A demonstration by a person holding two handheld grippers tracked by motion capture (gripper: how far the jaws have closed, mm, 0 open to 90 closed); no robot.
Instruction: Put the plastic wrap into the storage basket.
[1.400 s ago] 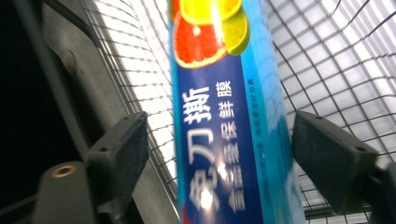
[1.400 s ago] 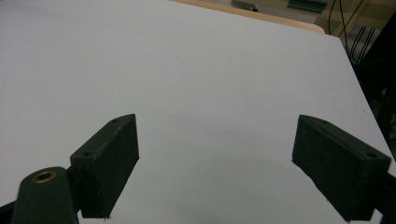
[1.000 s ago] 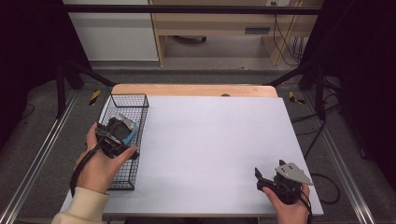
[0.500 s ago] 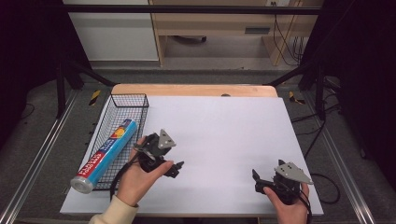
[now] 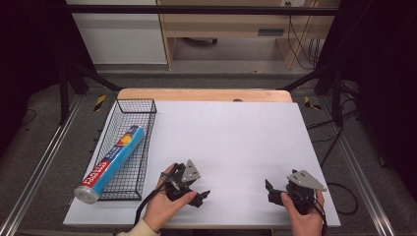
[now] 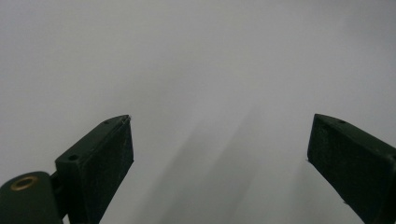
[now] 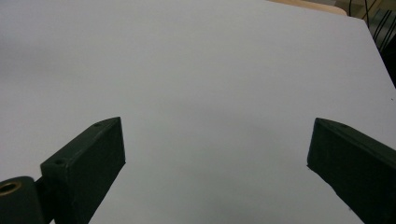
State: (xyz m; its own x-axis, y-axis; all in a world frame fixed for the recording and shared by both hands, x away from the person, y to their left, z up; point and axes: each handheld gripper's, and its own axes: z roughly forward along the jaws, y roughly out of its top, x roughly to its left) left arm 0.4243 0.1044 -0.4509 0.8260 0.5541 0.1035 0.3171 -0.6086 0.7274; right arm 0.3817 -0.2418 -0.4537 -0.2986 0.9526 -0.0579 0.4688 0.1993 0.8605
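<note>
Foil roll lies in wire basket

Foil roll point(image 5: 112, 162) lies slantwise in the wire basket point(image 5: 129, 107), near end poking over the rim. Left gripper point(image 5: 202, 195) low over white tabletop point(image 5: 236, 137), fingers apart, empty. Right gripper point(image 5: 269, 189) likewise: fingers apart, empty.

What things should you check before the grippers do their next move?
1. Left gripper open, nothing between its jaws: ok.
2. Right gripper open, nothing held: ok.
3. Foil roll lying in the wire basket: ok, though its capped end pokes over the near rim.
4. Basket fully on the table: ok.
5. Both grippers apart from each other: ok.
6. Roll steady in the basket: cannot tell.
</note>
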